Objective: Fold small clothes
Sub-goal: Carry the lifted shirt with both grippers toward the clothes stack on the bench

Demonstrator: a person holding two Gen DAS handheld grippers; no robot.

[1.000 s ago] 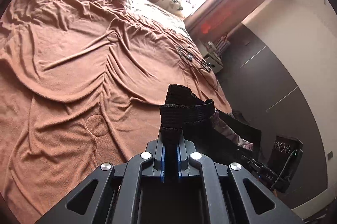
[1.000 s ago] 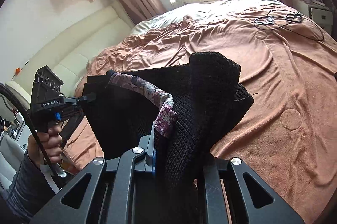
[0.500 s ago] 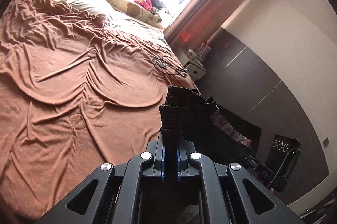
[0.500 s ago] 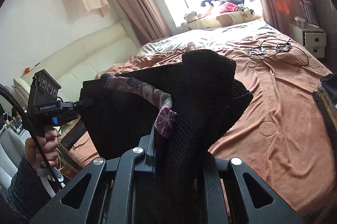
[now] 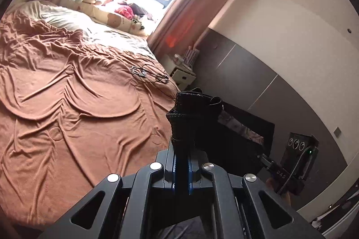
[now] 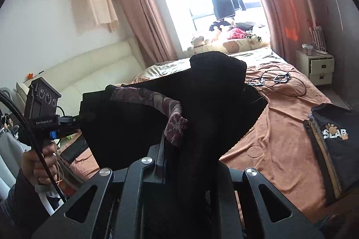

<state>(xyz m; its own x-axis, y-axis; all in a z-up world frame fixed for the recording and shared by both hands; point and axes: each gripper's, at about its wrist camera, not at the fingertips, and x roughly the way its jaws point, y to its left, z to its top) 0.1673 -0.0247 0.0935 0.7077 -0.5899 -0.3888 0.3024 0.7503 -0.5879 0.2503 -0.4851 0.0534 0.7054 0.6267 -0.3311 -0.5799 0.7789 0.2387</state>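
Black knit garment [image 6: 208,108] with the patterned trim is stretched in the air over the brown bedspread [image 5: 67,108], my left claw [image 5: 181,162] and right claw [image 6: 179,156] each clamped on an edge.

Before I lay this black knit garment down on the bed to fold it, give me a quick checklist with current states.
1. Left gripper clamped on the black knit garment: ok.
2. Right gripper clamped on it: ok.
3. Garment spread flat between the grippers: not ok, bunched at both.
4. Garment clear of the brown blanket: ok, held above.
5. Landing spot free: ok; cables farther off, folded dark shirt off to the right.
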